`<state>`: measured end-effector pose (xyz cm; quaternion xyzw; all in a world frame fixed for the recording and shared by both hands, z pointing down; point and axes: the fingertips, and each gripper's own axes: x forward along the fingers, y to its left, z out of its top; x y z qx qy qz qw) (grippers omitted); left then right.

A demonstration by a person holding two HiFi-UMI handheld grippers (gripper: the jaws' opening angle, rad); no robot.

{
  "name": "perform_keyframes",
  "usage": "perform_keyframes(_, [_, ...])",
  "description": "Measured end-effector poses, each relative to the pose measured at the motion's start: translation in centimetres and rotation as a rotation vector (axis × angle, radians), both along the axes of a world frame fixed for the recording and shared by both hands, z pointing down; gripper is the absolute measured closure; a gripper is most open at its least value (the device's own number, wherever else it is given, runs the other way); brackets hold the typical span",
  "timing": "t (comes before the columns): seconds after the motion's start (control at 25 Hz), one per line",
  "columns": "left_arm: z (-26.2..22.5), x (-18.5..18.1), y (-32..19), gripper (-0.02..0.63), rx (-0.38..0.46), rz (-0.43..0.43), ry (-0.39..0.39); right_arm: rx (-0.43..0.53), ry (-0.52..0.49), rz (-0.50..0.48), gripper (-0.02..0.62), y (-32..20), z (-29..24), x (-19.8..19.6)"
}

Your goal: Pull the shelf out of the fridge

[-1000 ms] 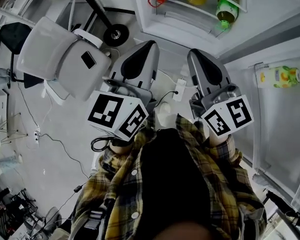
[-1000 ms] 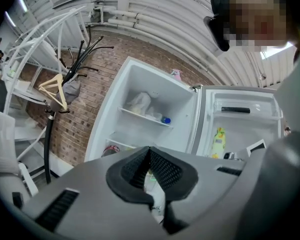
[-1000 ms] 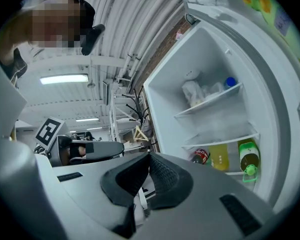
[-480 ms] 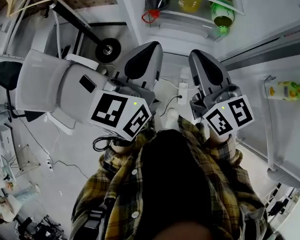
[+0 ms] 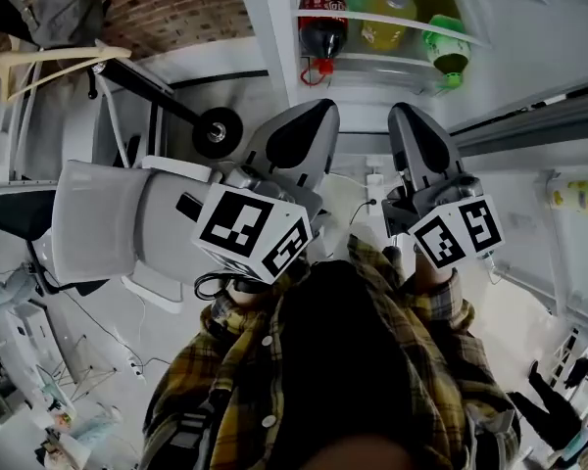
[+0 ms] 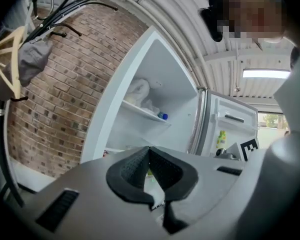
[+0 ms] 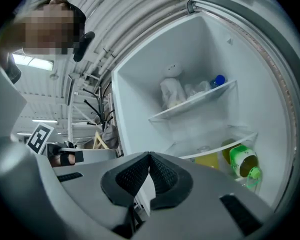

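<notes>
The fridge [image 5: 274,37] stands open ahead of both grippers. Its door [image 5: 559,253] is swung out to the right of the opening, with a yellow-green container [image 5: 580,196] in its pocket. The left gripper [image 5: 318,114] and right gripper [image 5: 408,120] are held side by side with a gap between them. Both aim at the fridge opening and stop short of its front edge, touching nothing. On each gripper the ribbed pads are pressed together with nothing between them.

Inside the fridge, the upper shelf [image 7: 200,103] is seated in place, its front edge bare. A white bag [image 7: 172,91] and a blue-capped bottle [image 7: 219,80] sit toward the back of it. The lower shelf [image 7: 225,145] is also fully in, its thin front edge running across the compartment. Just below that edge lie a green bottle [image 7: 241,163] with its cap toward the opening, a yellow bottle [image 7: 210,160] and a cola bottle [image 5: 322,29]. The pictures do not settle whether the bottles touch the shelf above them.

A strip of pale floor [image 5: 358,199] lies between the gripper tips and the fridge's lower front edge, with a white power strip [image 5: 373,180] and its cable on it. A grey office chair [image 5: 108,218] crowds the left gripper on the side away from the fridge door. A brick wall [image 5: 167,8] runs beside the fridge's left wall. Between the two fridge side walls the way to both shelf edges is open.
</notes>
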<state>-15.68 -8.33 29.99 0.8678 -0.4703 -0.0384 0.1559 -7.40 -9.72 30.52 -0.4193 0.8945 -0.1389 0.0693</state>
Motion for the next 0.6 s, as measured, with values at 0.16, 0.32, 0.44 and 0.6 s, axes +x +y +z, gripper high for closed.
perform_keyframes(0.16, [1.0, 0.2, -1.5, 0.603, -0.018, 0.068, 0.018, -0.028, 0.016, 0.068, 0.577, -0.6, 1.1, 0.3])
perform_keyframes(0.32, [1.2, 0.9, -2.1, 0.603, -0.031, 0.123, 0.024, -0.050, 0.020, 0.130, 0.577, -1.0, 1.3, 1.3])
perform_keyframes(0.44, [0.6, 1.6, -2.9, 0.603, -0.038, 0.160, 0.027, -0.058, 0.023, 0.159, 0.577, -1.4, 0.7, 1.8])
perform_keyframes(0.6, [0.4, 3.5, -4.2, 0.603, -0.046, 0.199, 0.019, -0.064, 0.019, 0.185, 0.577, -2.5, 0.3, 3.2])
